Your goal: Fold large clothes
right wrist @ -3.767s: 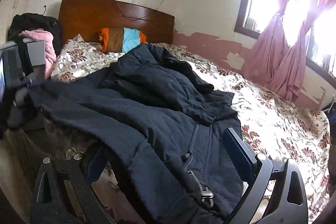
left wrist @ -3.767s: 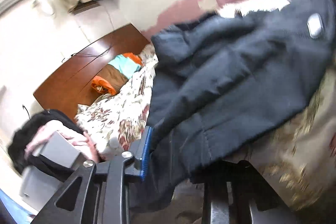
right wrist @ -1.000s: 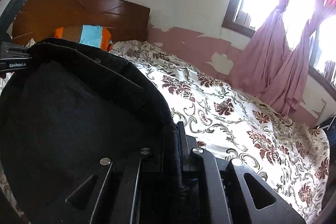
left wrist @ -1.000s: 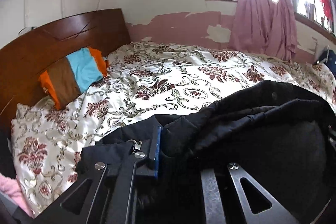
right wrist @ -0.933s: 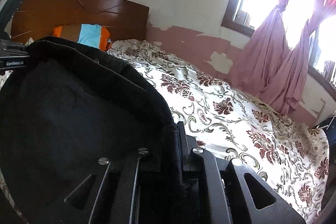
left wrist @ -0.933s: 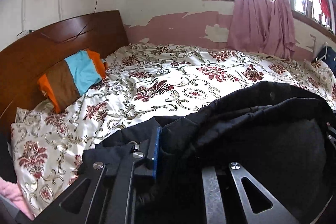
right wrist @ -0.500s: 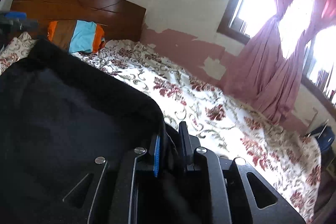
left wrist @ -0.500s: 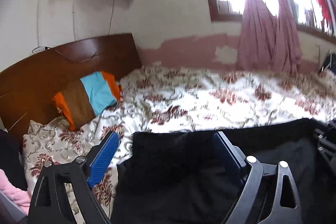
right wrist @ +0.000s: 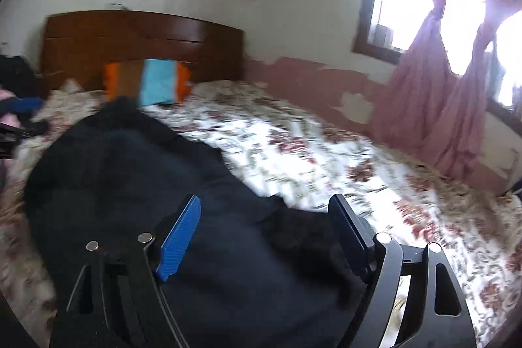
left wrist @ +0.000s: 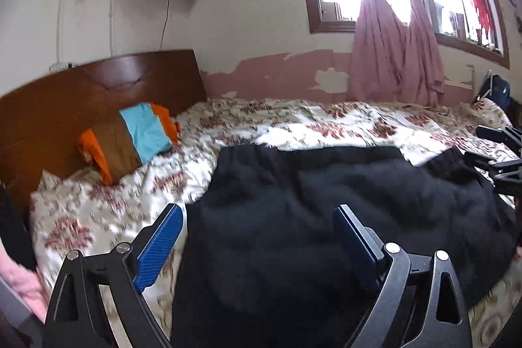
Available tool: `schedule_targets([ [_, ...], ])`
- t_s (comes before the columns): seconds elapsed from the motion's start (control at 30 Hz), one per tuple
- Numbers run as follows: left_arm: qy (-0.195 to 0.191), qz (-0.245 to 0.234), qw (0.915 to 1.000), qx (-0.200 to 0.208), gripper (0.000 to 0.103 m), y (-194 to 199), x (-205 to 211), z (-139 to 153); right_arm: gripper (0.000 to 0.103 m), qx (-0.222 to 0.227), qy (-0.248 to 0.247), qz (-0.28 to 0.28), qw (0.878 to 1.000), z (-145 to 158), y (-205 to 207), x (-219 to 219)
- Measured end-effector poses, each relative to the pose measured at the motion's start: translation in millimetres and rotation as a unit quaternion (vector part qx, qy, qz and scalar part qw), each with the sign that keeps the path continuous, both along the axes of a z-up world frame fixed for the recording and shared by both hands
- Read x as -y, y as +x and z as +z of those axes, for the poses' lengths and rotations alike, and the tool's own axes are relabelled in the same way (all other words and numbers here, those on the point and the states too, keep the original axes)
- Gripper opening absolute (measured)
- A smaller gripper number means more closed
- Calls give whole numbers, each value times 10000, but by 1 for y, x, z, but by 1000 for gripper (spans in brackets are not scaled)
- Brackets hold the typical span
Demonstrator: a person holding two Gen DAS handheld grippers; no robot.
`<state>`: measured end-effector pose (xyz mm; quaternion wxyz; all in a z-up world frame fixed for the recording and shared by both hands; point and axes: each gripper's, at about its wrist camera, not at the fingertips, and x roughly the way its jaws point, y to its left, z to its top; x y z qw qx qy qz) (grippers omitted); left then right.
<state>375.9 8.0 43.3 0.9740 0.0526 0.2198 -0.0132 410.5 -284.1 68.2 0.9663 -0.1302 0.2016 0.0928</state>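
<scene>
Your left gripper (left wrist: pixel 256 222) is spread wide and holds nothing; your right gripper (right wrist: pixel 264 212) is spread too, also empty. The coat (left wrist: pixel 326 211) lies flat on the bed (left wrist: pixel 326 123), along its near edge, under both grippers. Its far edge runs straight across the quilt. Beyond that edge the quilt is bare up to the wall and curtains (left wrist: pixel 391 54). The pillow (left wrist: pixel 137 136) leans on the headboard (left wrist: pixel 81 93), apart from the coat's left edge.
</scene>
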Motion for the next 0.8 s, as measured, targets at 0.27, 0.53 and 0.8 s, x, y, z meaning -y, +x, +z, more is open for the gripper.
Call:
schedule_targets([
  [0.27,-281,-485,9982,-200,93,-50,-8,-52,76,-718,549,1052,9903,-58,-77,-19],
  [0.53,131,-712,9969,-323,95,-36,25,-87,76,-142,-481,699,9963,-90,-67,-52],
  [0.8,-361,-264,9990,41,103,11,22,-79,75,-265,-333,74,9991,-72,-11,-50],
])
